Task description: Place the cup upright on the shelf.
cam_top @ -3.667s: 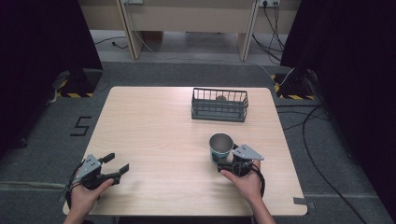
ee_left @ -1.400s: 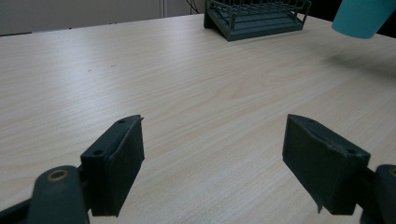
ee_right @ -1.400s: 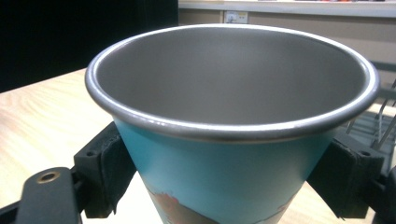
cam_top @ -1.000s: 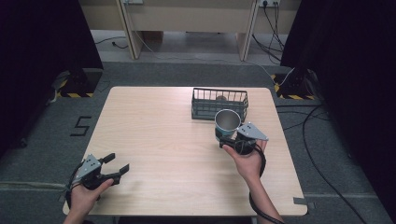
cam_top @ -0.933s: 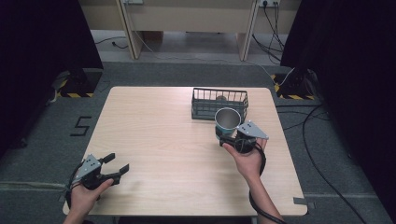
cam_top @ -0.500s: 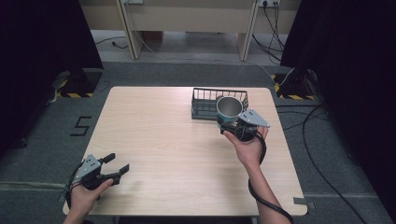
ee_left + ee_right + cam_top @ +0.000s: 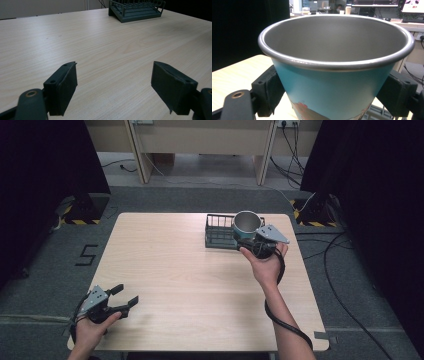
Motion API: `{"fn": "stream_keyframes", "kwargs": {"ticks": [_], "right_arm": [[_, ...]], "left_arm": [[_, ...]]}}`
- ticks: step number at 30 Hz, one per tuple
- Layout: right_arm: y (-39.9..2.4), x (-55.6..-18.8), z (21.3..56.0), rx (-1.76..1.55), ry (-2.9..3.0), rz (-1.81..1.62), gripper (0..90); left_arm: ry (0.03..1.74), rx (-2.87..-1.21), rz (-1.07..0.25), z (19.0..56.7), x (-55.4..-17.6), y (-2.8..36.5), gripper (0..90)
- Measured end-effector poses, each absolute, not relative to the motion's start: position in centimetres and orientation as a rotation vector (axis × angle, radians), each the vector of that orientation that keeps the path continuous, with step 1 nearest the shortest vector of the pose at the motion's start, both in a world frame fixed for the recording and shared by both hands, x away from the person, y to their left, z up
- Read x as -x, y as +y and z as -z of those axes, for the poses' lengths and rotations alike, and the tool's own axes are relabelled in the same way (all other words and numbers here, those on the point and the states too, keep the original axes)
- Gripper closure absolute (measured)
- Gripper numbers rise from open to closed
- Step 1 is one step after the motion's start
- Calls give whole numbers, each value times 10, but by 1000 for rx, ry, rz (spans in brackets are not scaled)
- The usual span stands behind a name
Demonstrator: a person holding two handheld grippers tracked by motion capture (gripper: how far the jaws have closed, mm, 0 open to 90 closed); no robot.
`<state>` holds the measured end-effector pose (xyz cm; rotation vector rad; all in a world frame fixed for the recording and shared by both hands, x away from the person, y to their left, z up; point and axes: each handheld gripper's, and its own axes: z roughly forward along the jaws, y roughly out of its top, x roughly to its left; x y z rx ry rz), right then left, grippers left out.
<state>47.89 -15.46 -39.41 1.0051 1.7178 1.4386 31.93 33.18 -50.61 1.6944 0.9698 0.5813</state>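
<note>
Wire basket (image 7: 220, 231) just behind the clamped cup (image 7: 247, 224).

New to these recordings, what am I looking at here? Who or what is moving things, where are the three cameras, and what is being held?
No robot: a person holds a handheld two-jaw gripper in each hand. The high view looks down on a wooden table from above the person's side. Each of the other two cameras rides on one gripper and looks along its black jaws. The right gripper clamps a blue cup with a metal inside, holding it up at the dark wire basket on the table's far side. The left gripper sits near the table's near left corner, jaws apart, holding nothing.
</note>
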Motion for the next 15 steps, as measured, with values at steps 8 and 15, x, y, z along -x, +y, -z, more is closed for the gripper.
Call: {"fn": "stream_keyframes", "kwargs": {"ticks": [8, 15], "right_arm": [[-154, -503, 386, -1038, 1703, -1408, 174], [-151, -523, 384, -1075, 1703, -1384, 174]], "left_arm": [[967, -1695, -581, 506, -319, 332, 204], [967, -1692, -580, 506, -319, 332, 204]]}}
